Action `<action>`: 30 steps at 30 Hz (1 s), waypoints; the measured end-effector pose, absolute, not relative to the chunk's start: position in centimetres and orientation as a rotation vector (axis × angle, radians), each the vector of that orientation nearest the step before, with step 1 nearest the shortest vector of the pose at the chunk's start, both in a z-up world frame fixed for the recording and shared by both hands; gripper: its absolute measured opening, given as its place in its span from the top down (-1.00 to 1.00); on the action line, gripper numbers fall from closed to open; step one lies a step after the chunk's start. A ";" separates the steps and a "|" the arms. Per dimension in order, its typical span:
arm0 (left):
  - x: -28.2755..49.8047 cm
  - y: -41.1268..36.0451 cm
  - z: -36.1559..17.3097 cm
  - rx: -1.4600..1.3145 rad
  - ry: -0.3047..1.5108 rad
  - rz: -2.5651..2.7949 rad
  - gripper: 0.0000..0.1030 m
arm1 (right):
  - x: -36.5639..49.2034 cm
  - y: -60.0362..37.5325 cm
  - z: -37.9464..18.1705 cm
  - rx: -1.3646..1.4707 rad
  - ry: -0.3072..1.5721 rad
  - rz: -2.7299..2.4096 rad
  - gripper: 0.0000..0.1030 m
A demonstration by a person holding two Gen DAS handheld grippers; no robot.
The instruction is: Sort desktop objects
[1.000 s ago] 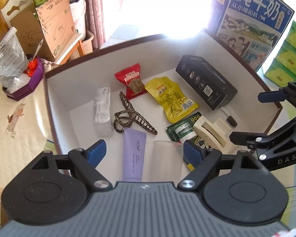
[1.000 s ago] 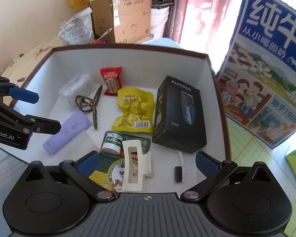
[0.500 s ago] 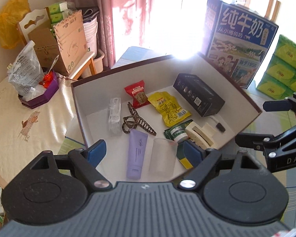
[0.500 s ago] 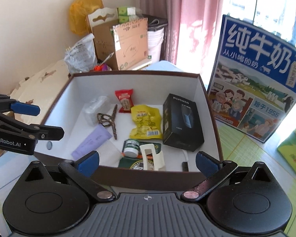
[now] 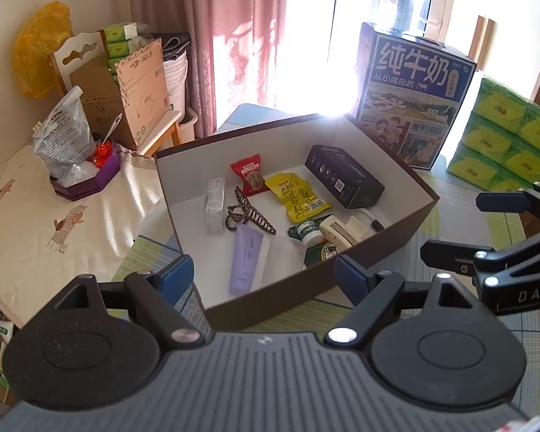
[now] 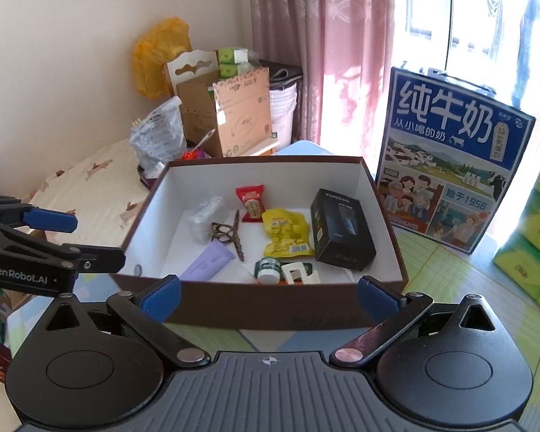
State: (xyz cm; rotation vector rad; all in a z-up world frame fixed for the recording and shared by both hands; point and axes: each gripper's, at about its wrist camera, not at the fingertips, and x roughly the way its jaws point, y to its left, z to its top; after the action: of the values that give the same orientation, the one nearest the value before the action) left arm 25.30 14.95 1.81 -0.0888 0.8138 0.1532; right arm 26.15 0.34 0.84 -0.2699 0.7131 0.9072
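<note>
Green-checked tabletop [image 6: 446, 284], brown box [image 6: 270, 306] near edge, both grippers spread, empty

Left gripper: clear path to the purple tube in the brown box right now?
Probably yes. The left gripper is open and empty, the purple squeeze tube lies uncovered near the brown box's front wall, so it must come over that wall from above.

Black tongs [image 5: 264, 275], blue pads [image 5: 176, 276], round housings, silver screws, white "GenRobot.AI" lettering.
</note>
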 end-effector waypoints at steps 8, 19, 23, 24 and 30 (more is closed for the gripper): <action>21.7 13.1 3.2 -0.079 0.784 0.165 -0.65 | 22.9 -2.0 1.7 -0.246 0.691 0.907 -0.96; 17.6 10.7 4.1 -0.070 0.756 0.196 -0.66 | 19.3 -4.8 2.2 -0.236 0.668 0.920 -0.96; 16.3 10.1 4.2 -0.072 0.748 0.211 -0.66 | 18.0 -5.5 2.2 -0.246 0.658 0.925 -0.96; 16.0 10.1 4.3 -0.072 0.746 0.215 -0.66 | 17.7 -5.7 2.2 -0.249 0.657 0.925 -0.96; 14.2 9.2 4.4 -0.074 0.737 0.229 -0.71 | 16.2 -6.6 1.9 -0.257 0.653 0.927 -0.96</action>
State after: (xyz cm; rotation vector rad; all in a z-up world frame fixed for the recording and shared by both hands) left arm 14.22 9.18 4.35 -0.0737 0.7369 0.2291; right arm 16.17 -6.62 1.91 -0.2571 0.6525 0.9270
